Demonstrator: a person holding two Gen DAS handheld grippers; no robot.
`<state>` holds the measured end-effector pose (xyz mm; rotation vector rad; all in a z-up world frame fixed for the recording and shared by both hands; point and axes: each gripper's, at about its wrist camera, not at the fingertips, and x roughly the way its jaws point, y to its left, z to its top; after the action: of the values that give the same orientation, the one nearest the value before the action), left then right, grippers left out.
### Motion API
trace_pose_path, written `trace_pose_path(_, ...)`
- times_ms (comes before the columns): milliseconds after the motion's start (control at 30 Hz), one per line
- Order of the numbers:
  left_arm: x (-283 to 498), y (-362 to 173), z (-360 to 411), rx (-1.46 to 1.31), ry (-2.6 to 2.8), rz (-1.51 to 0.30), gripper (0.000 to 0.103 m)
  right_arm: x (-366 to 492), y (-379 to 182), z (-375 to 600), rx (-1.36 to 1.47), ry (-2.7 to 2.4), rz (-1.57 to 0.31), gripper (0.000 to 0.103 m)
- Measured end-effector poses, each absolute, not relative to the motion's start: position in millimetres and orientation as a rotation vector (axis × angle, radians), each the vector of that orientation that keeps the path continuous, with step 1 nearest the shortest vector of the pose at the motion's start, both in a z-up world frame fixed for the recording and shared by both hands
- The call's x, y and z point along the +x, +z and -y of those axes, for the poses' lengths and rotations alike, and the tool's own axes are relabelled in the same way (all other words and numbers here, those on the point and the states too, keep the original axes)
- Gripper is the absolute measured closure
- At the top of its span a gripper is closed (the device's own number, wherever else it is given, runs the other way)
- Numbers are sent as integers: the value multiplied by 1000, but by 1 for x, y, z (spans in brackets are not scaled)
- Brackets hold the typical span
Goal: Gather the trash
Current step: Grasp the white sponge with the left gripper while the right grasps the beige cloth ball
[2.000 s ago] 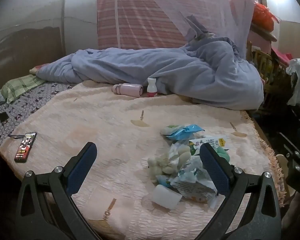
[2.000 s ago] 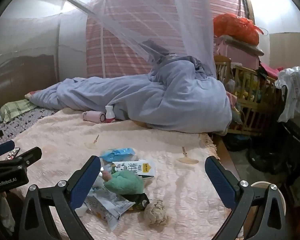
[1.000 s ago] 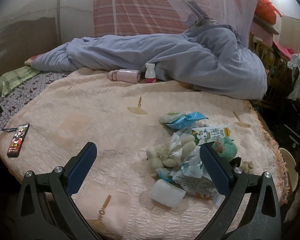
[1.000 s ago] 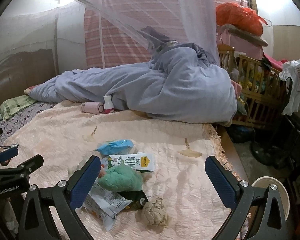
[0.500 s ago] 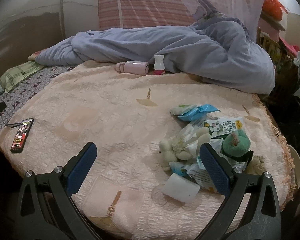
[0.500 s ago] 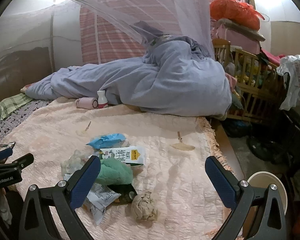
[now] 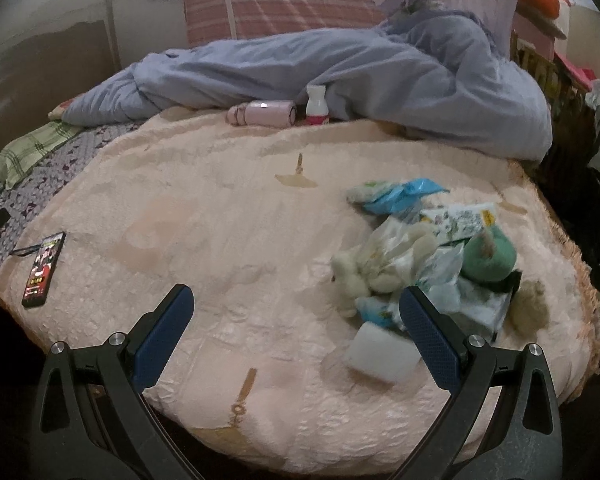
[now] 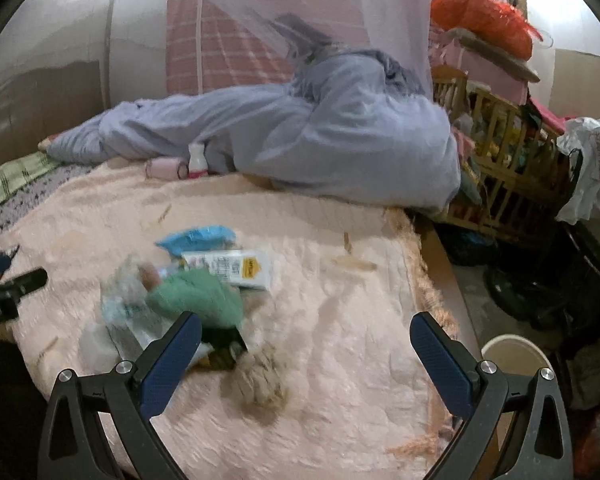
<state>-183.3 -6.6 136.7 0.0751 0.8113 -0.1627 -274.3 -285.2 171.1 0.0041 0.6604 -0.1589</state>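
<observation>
A heap of trash lies on the pink bedspread (image 7: 220,240): a blue wrapper (image 7: 400,194), a milk carton (image 7: 460,218), a green crumpled wad (image 7: 488,258), a white block (image 7: 382,354) and a brown paper ball (image 7: 530,306). A small cream plush toy (image 7: 364,272) lies among it. My left gripper (image 7: 296,322) is open and empty, left of the heap. My right gripper (image 8: 306,348) is open and empty above the brown ball (image 8: 260,380), with the green wad (image 8: 196,300) and carton (image 8: 236,268) just beyond.
A blue-grey quilt (image 7: 340,76) lies across the back of the bed, with a pink bottle (image 7: 262,114) and a small white bottle (image 7: 316,110) in front. A phone (image 7: 44,268) lies at the left edge. A white bucket (image 8: 514,354) stands on the floor at right, beside a wooden crib (image 8: 508,152).
Both grippers have moved closer to the bed and lower; the trash heap looms larger. The right view has swung towards the bed's right edge and is blurred. Both stay open.
</observation>
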Motion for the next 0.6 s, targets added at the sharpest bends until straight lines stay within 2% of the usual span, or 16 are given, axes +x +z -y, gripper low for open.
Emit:
trace_pose_path(167,-184,119,9,68,-230,-891,1,-280,143,290,3,-122,-713,1)
trace_pose_path(233,-185,111,16,68,-267,-919,1,-281,132,292,-13,-107,-757,5)
trace_pose_path(300,-184,100,25,70,-302,-955,1,-277,121,294,4,-78,-803,17)
trace_pose_path(433,-177,85,39,59,-352,-1002,1,-268,109,297,74,-22,-836,19)
trace_pose_path(600,-164,70,54,72,-392,-1034,1,-245,92,292,85,14,-880,33)
